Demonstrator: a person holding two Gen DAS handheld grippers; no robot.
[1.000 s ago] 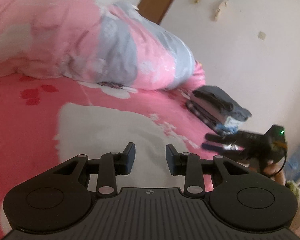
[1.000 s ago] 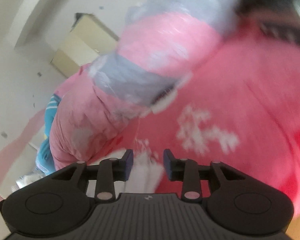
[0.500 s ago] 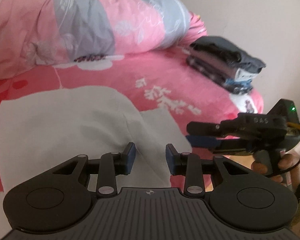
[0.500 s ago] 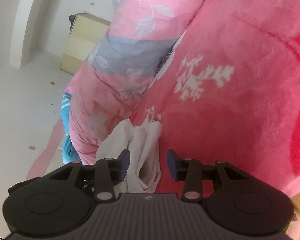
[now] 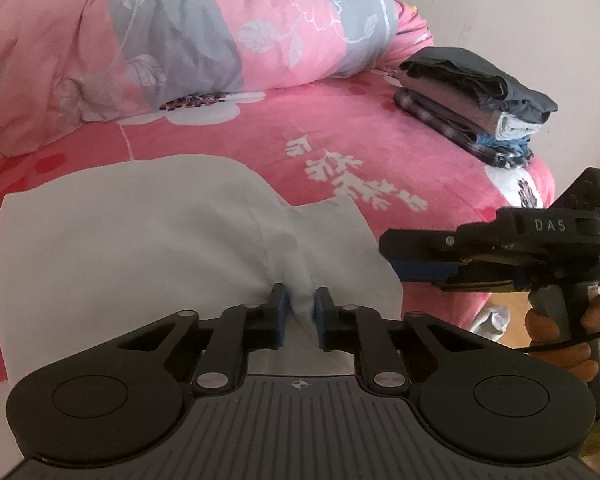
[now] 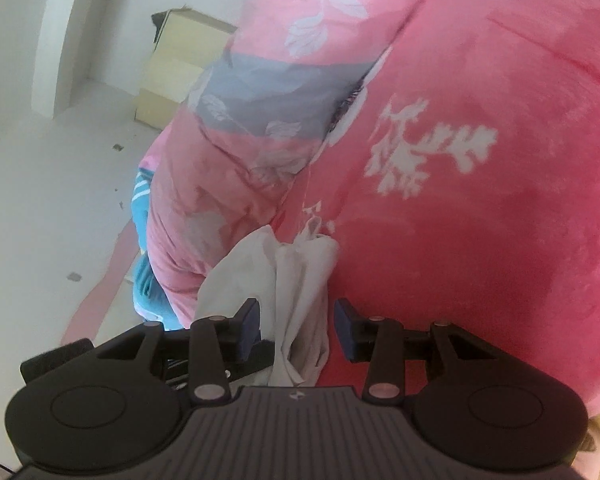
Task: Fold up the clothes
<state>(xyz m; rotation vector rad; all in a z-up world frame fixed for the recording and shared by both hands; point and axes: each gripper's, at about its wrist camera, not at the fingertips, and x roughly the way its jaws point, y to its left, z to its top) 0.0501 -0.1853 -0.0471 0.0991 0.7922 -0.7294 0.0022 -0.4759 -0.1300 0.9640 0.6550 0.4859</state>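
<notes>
A white garment (image 5: 140, 240) lies spread on the pink bed blanket (image 5: 340, 128). My left gripper (image 5: 300, 312) is at its near edge, jaws closing, and both pads pinch a raised fold of the white cloth. My right gripper (image 5: 392, 256) shows from the side at the right of the left wrist view, just past the garment's right edge. In the right wrist view the right gripper (image 6: 296, 324) stands open, with a bunched end of the white garment (image 6: 300, 280) in the gap between its fingers and not squeezed.
A rolled pink and grey flowered quilt (image 5: 180, 40) lies along the back of the bed. A stack of folded dark clothes (image 5: 472, 100) sits at the far right corner. A hand (image 5: 560, 340) holds the right gripper's handle. A pale cabinet (image 6: 176, 76) stands on the floor beyond.
My left gripper tipped down onto the white garment and its jaws closed on a fold. My right gripper sank toward the bed, and white cloth now hangs between its open fingers.
</notes>
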